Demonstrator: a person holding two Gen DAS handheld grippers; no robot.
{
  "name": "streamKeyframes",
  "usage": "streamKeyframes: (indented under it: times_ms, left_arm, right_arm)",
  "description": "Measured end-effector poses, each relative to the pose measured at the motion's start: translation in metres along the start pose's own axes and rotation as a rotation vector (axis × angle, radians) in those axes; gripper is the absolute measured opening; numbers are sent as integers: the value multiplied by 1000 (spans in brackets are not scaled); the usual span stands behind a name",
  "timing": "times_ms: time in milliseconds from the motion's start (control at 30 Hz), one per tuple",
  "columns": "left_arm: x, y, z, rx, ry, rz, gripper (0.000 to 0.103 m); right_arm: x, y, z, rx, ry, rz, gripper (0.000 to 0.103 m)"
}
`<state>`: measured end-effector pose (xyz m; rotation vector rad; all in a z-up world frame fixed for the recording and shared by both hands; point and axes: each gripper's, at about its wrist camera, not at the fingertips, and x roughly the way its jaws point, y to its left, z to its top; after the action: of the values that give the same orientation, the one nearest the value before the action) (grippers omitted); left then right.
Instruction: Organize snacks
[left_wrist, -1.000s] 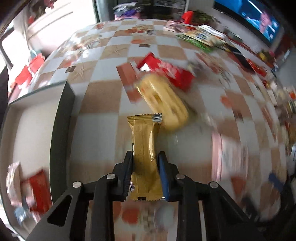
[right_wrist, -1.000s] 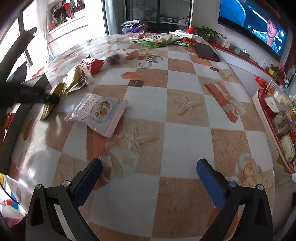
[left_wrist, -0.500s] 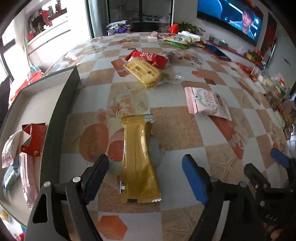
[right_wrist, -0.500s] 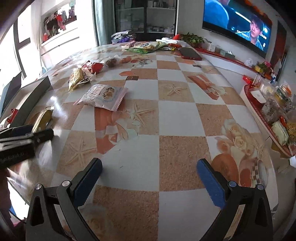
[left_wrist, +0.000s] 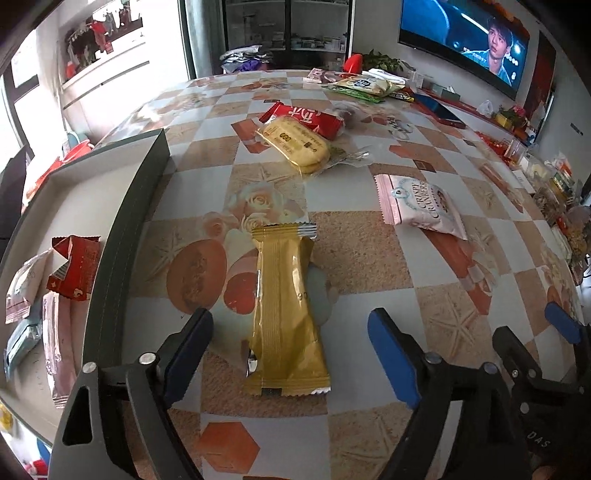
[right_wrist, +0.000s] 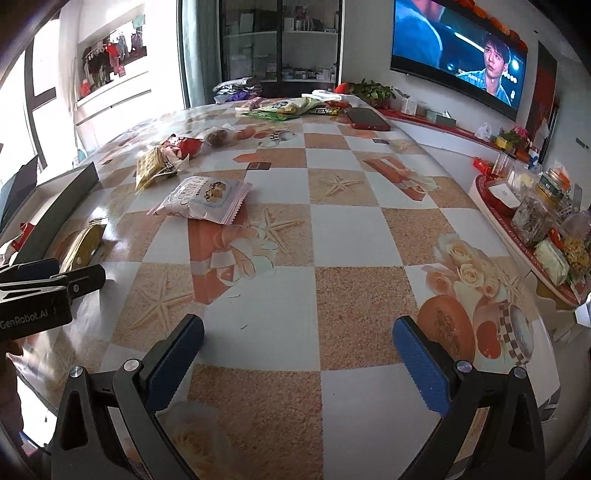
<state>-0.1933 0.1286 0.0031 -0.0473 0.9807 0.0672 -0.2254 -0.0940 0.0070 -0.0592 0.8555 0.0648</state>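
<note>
A gold snack bar (left_wrist: 286, 310) lies flat on the table between the fingers of my open left gripper (left_wrist: 291, 332), not held. It also shows in the right wrist view (right_wrist: 83, 245). A grey-walled box (left_wrist: 122, 236) at the left holds a red packet (left_wrist: 72, 273) and pink packets (left_wrist: 55, 347). A pink cranberry packet (left_wrist: 421, 205), a yellow biscuit pack (left_wrist: 297, 142) and a red packet (left_wrist: 306, 116) lie farther on. My right gripper (right_wrist: 297, 343) is open and empty over bare table; it also shows in the left wrist view (left_wrist: 554, 332).
More snack bags (right_wrist: 280, 107) and a red phone (right_wrist: 367, 119) lie at the table's far end. A red tray (right_wrist: 524, 236) with jars and snacks stands off the right edge. A TV hangs on the right wall.
My left gripper opened and let go of the gold bar, which now lies on the table beside the box. The right gripper stayed open and swung right.
</note>
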Motion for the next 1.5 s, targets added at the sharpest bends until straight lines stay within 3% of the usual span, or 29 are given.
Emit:
streamKeyframes:
  times_ms: [33,1500]
  left_arm:
    - [2,0,-1,-1,14,2,103]
    - [2,0,-5,-4,-6,7,103]
  right_arm:
    - [0,0,0,0,-1,0,103]
    - [-4,0,-4,1,-38,-1,103]
